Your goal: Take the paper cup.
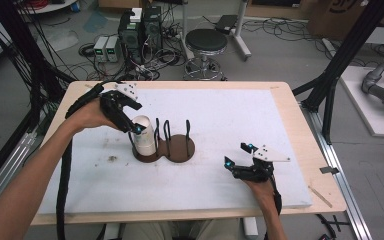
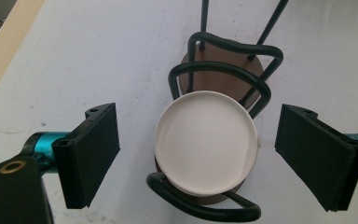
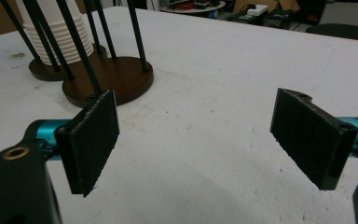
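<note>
The stack of white cups (image 2: 207, 141) sits in the wire holder (image 2: 223, 74), between the left gripper (image 2: 198, 156)'s wide-open jaws, untouched; no writing shows.

A lab: computer towers (image 1: 140, 30) and tangled cables (image 1: 155, 60) on the floor at twelve o'clock, a stool (image 1: 206, 45), black rig frames (image 1: 340, 65) flanking the counter (image 1: 285, 100).

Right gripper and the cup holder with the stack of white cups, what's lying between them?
Nothing: in the high view, bare white tabletop runs from the right gripper to the cup holder holding the stacked paper cups.
</note>
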Available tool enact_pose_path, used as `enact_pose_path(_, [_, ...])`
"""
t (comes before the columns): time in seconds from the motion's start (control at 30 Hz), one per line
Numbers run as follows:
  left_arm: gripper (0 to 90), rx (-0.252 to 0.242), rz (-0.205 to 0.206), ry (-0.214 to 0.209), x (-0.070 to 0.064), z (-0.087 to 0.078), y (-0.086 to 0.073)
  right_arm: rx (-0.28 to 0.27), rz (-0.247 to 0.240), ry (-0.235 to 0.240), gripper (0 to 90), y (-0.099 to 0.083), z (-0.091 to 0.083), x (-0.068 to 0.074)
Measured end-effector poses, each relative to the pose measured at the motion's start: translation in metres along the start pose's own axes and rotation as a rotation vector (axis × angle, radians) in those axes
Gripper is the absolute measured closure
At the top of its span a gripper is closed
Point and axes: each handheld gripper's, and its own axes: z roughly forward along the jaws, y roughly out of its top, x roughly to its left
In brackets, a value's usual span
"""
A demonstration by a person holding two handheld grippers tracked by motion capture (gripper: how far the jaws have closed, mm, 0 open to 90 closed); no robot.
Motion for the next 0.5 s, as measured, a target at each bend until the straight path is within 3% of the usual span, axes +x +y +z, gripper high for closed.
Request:
enact_pose_path(0.33, [14.6, 0.027, -0.005, -0.004, 0.001, 0.009, -0.003, 0.0, -0.001, 0.002, 15.7, 0.0, 0.0, -0.001])
enact_pose_path(0.5, [16.7, 0.048, 0.016, -0.019, 0.0, 0.013, -0.002, 0.001, -0.001, 0.002, 15.8, 0.0, 0.0, 0.0])
